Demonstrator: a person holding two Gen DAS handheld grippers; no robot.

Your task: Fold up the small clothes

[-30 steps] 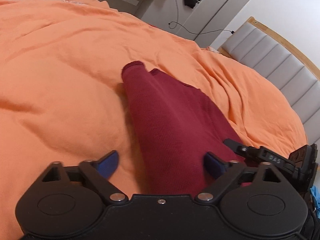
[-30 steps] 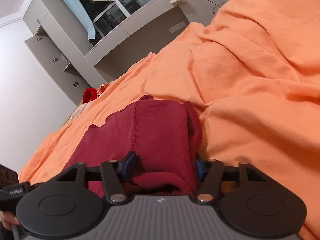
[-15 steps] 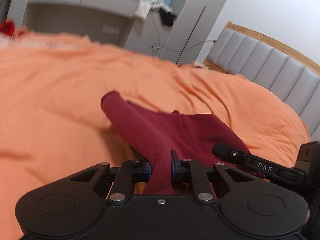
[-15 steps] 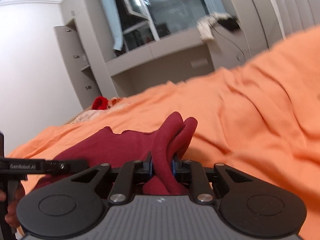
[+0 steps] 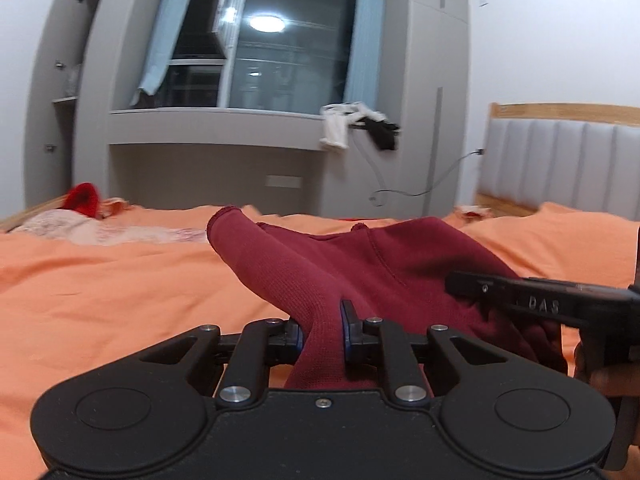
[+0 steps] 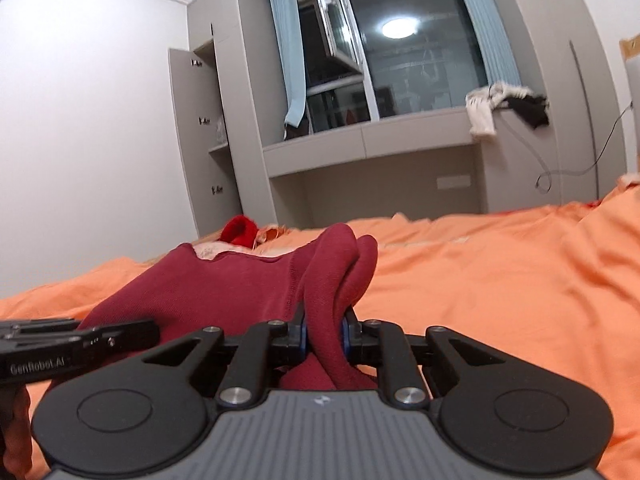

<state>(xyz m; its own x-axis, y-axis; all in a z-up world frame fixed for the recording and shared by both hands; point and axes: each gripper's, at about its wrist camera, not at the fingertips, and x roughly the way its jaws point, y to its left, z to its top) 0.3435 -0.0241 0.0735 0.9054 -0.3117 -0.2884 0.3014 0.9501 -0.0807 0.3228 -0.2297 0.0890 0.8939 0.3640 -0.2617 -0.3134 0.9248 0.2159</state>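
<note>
A dark red knit garment (image 5: 360,264) lies partly folded on the orange bed cover (image 5: 100,292). My left gripper (image 5: 322,330) is shut on the garment's near left edge and holds it raised off the cover. My right gripper (image 6: 324,332) is shut on the bunched near right edge of the same garment (image 6: 224,284), also raised. Each gripper shows at the edge of the other's view: the right one (image 5: 520,296) in the left wrist view, the left one (image 6: 76,344) in the right wrist view.
A bright red item (image 5: 84,198) and pale patterned cloth (image 5: 100,232) lie at the bed's far left. A grey padded headboard (image 5: 560,168) stands at the right. Grey cabinets and a window ledge with white and black clothes (image 5: 356,126) stand beyond the bed.
Both grippers closed on the garment's near edge and lifted it. Both cameras tilted up from the bed to level, so the window and cabinets now show.
</note>
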